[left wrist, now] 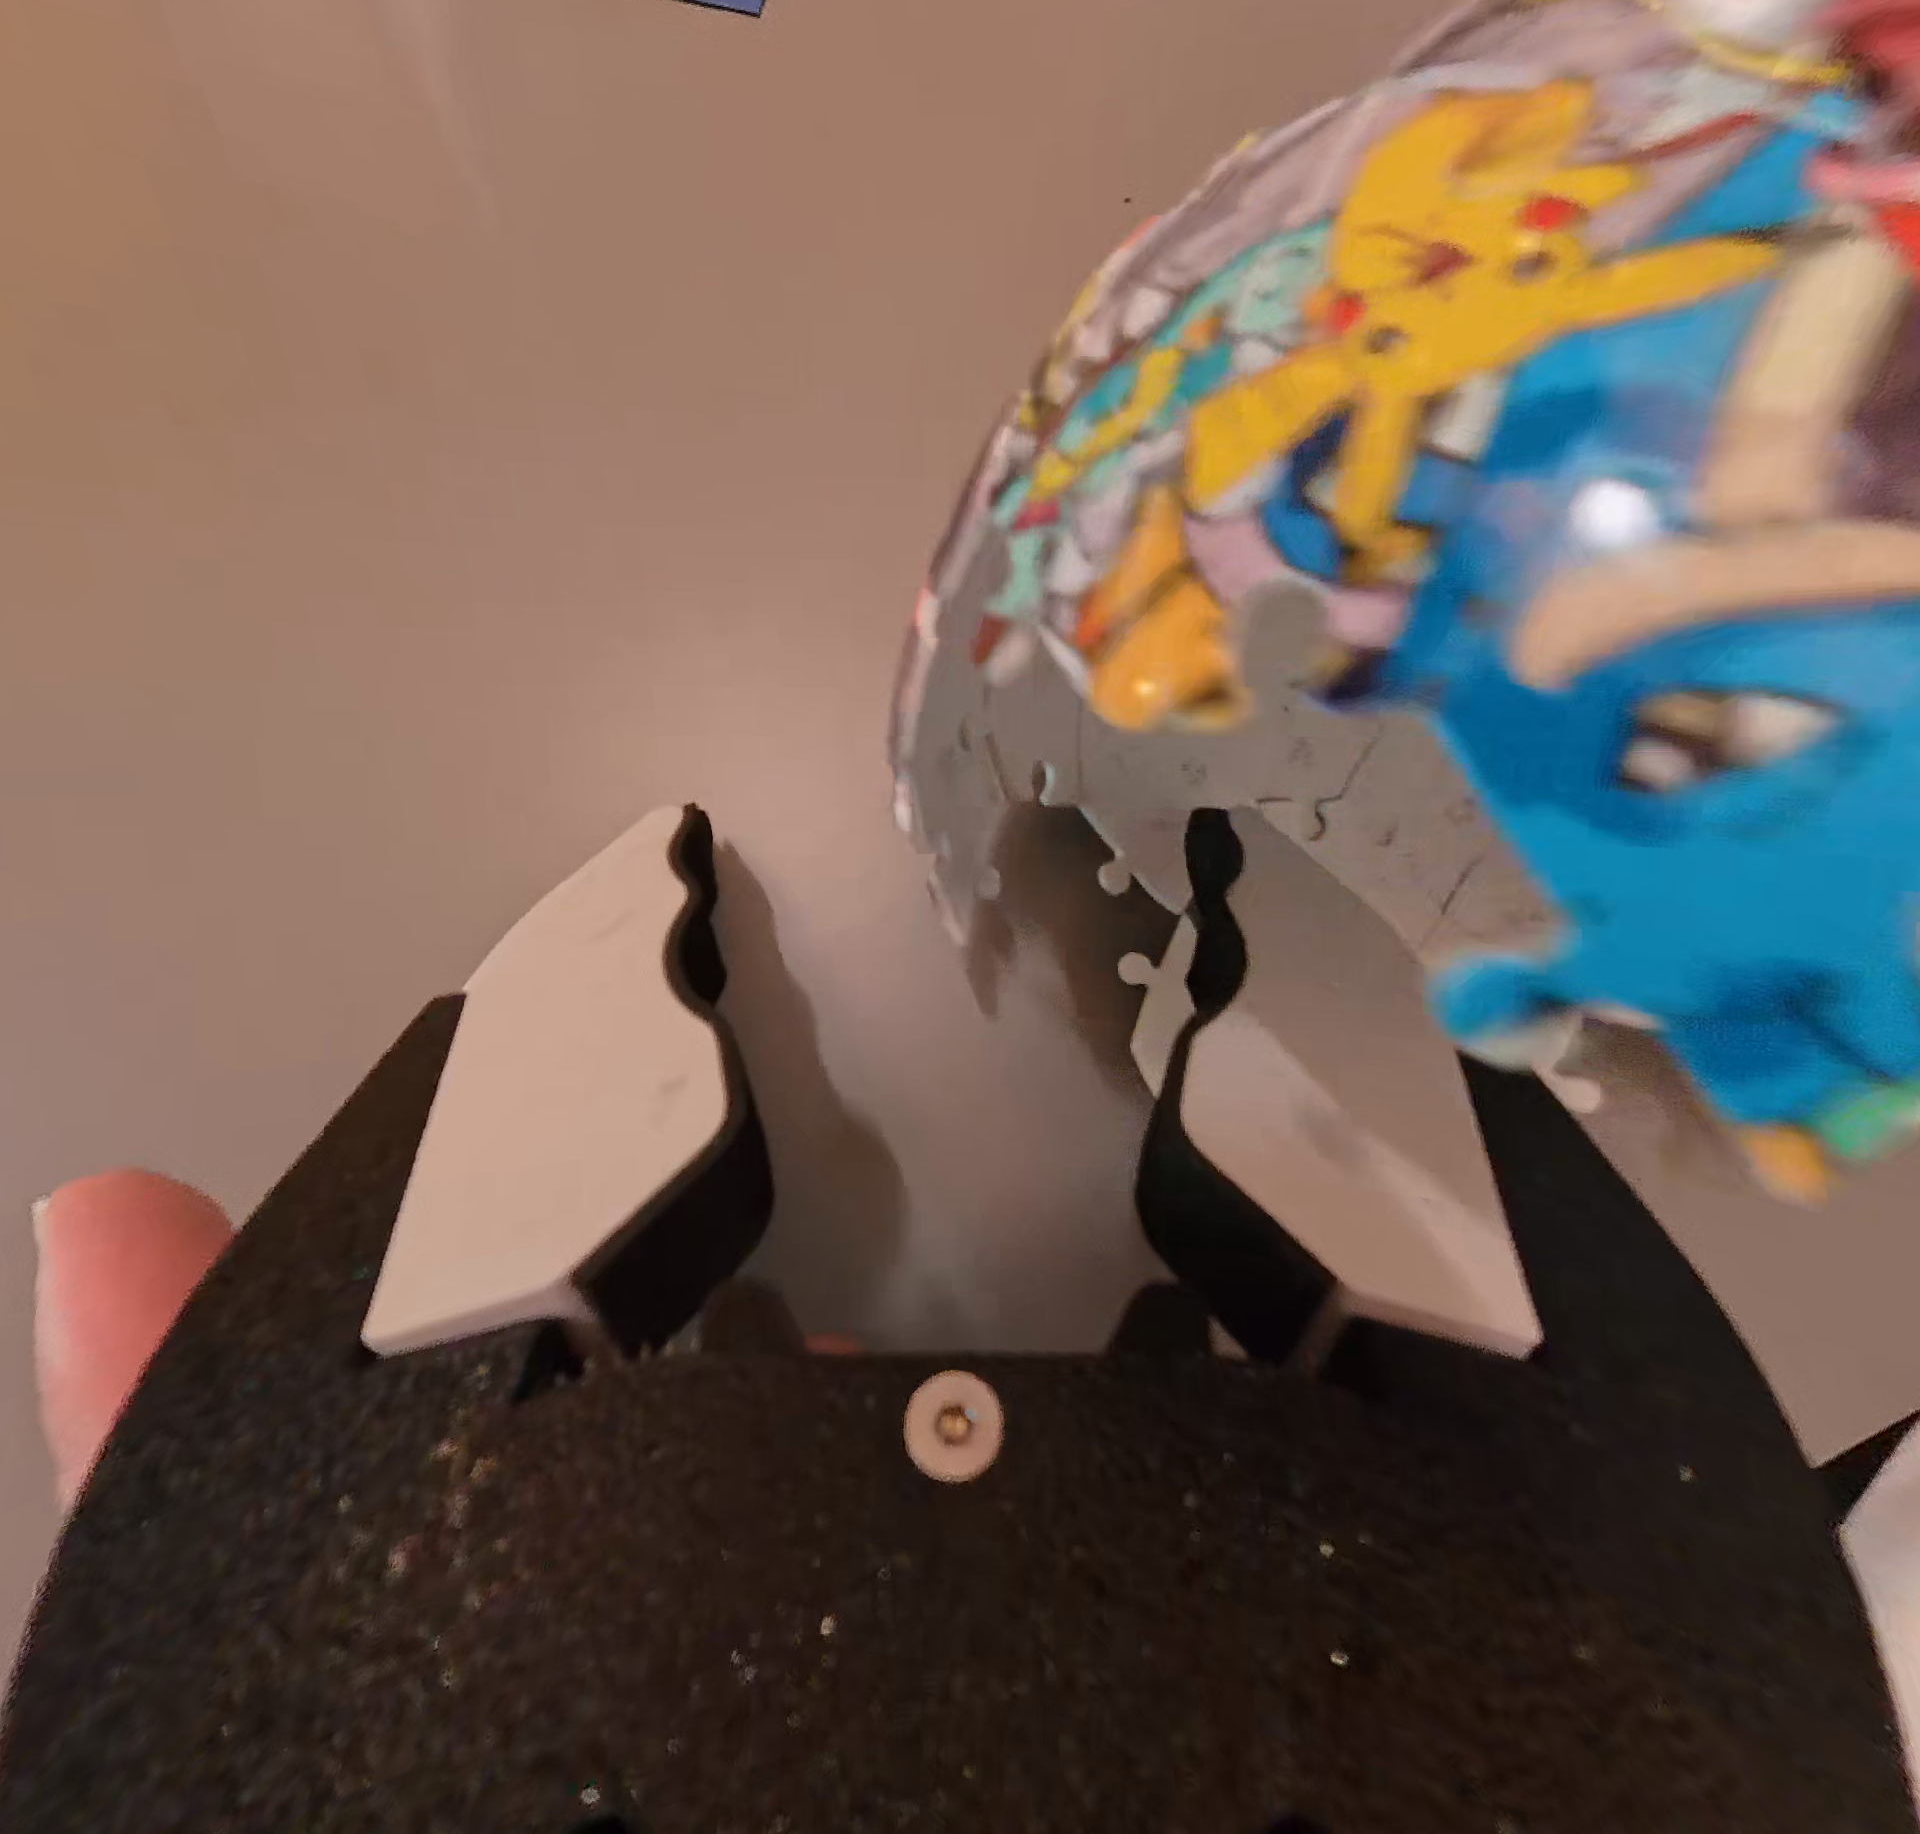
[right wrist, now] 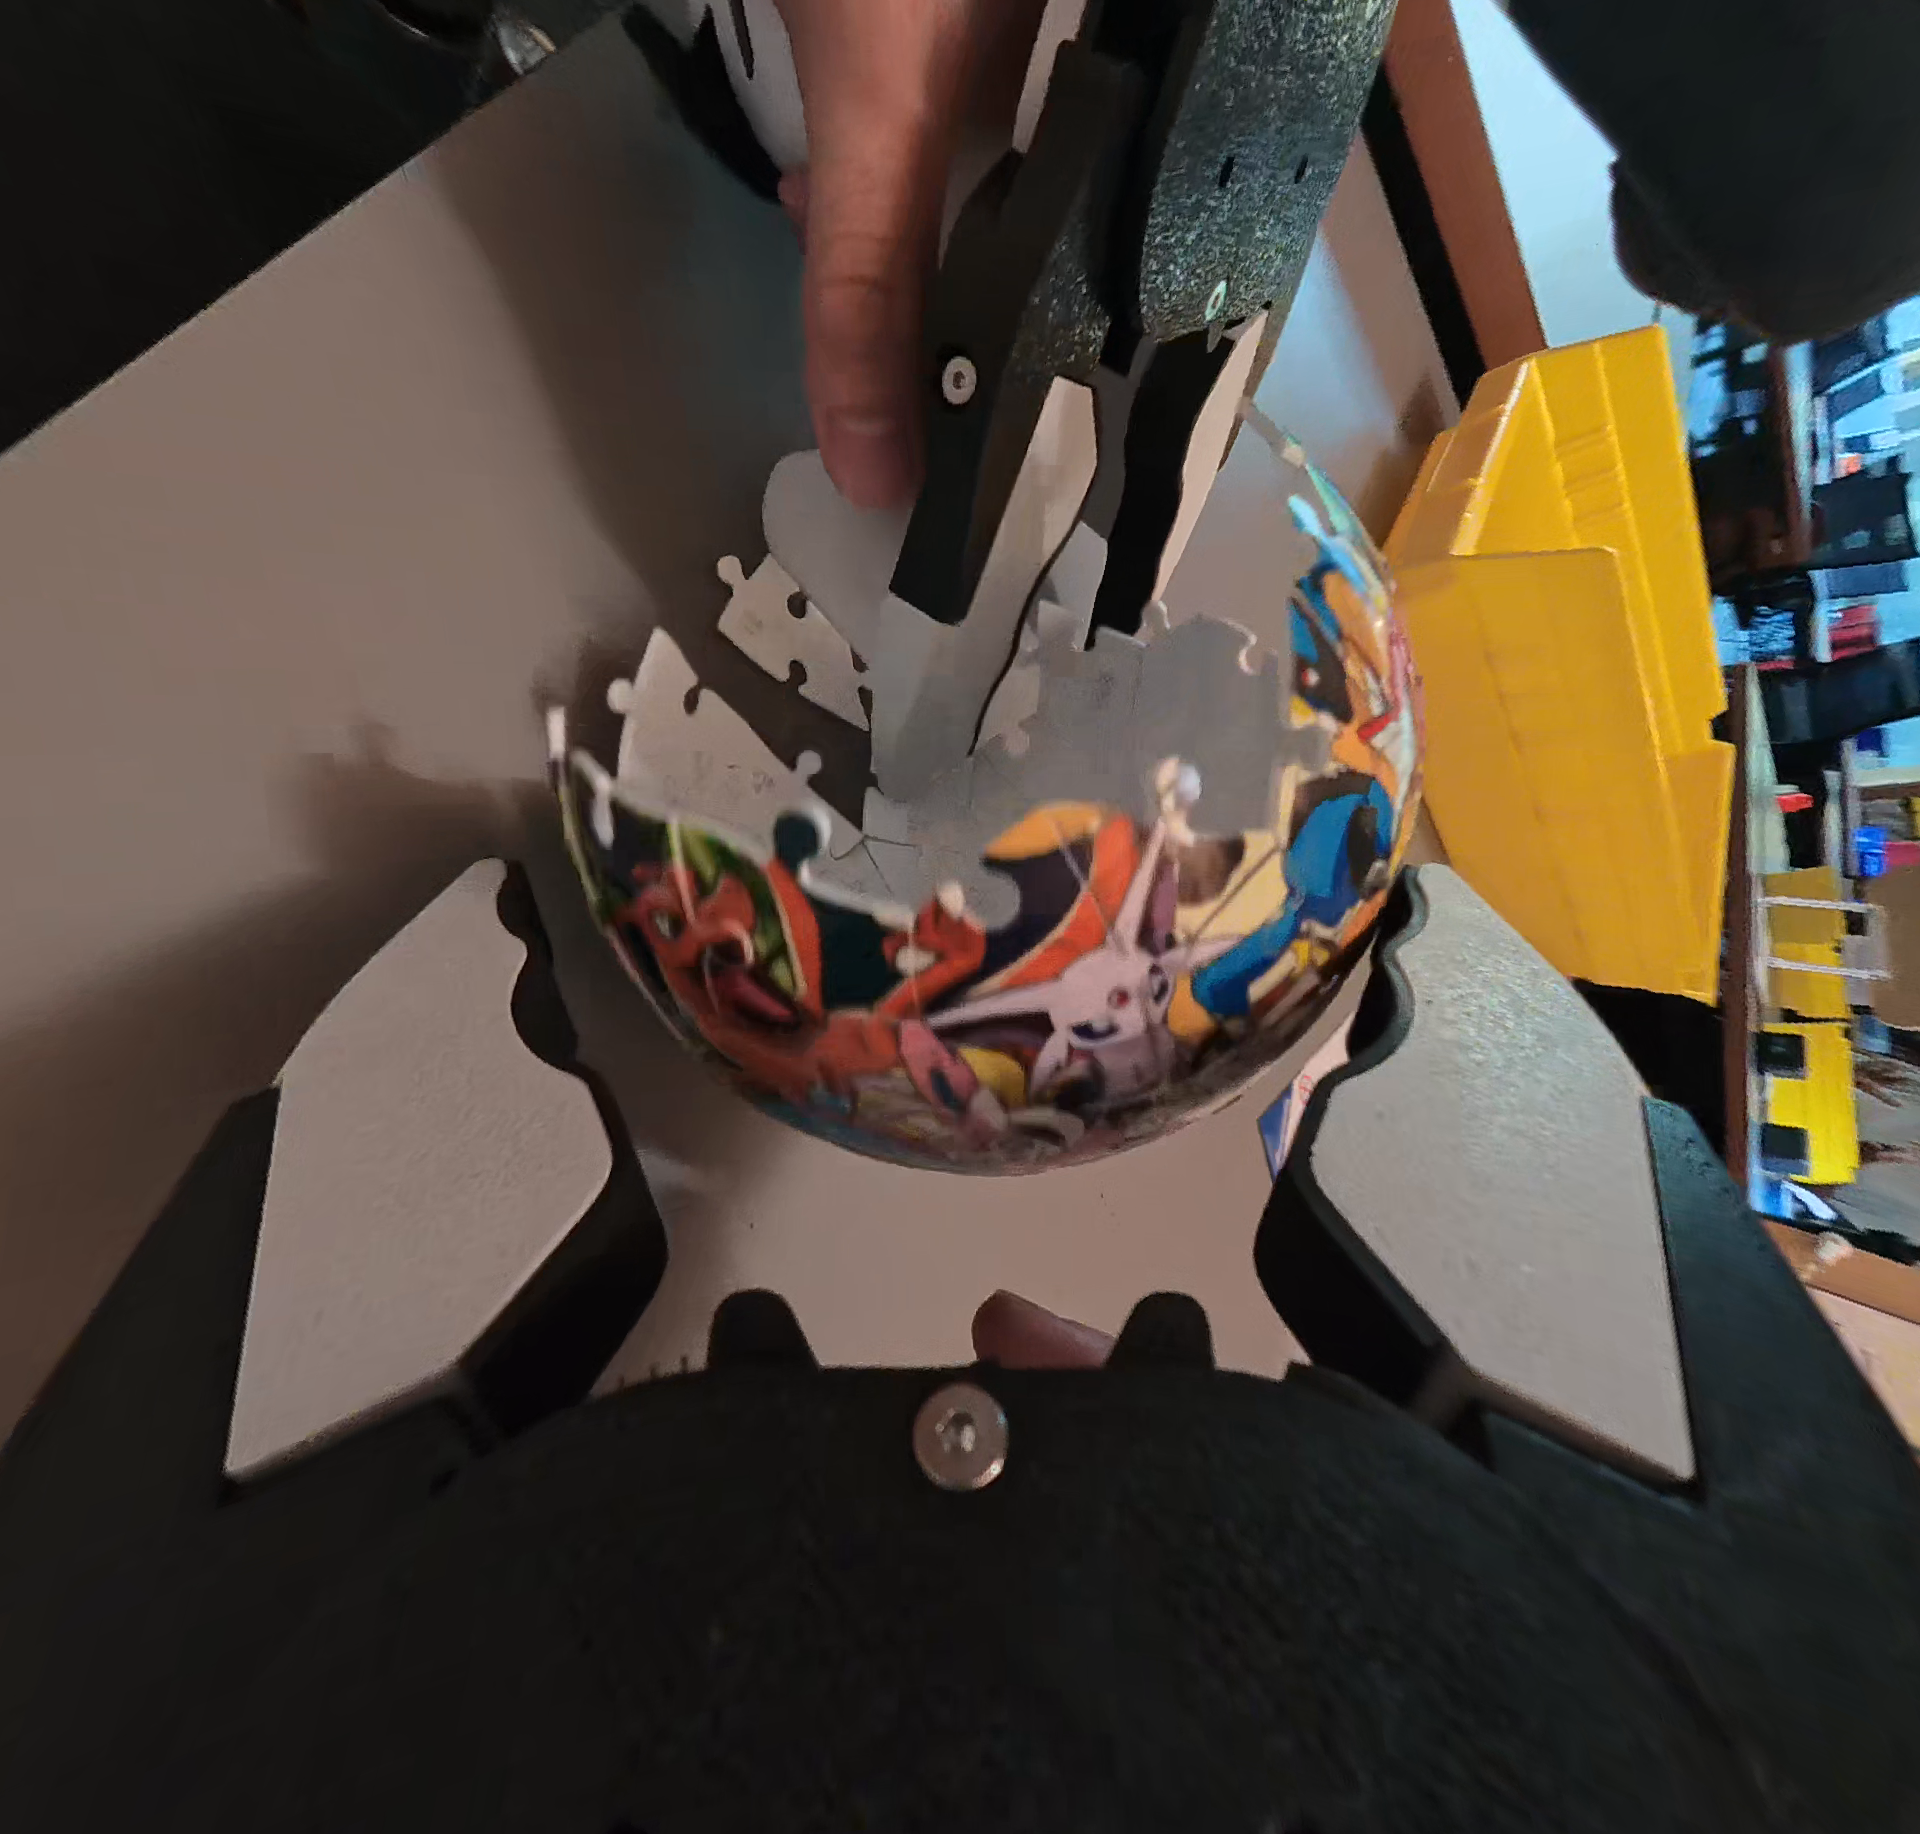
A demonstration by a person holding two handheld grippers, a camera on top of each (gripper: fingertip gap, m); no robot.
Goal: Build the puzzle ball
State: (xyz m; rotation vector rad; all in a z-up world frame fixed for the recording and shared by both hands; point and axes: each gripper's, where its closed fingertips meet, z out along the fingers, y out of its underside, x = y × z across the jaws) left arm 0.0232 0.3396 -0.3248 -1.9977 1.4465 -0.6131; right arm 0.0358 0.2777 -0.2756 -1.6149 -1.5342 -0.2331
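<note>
Carefully, we cradle the puzzle ball point(right wrist: 997, 911) at twelve o'clock of our wide-spread right claw point(right wrist: 956, 932) above the tabletop point(right wrist: 312, 537), while the parted left claw point(left wrist: 956, 828) (empty, apparently) should steady its jagged rim gently.

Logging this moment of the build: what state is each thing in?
puzzle ball: unfinished, open at the top, jagged rim.
right gripper: open, fingers either side of the ball.
left gripper: open, one finger inside the ball's opening.
yellow bins: stacked behind the ball.
</note>
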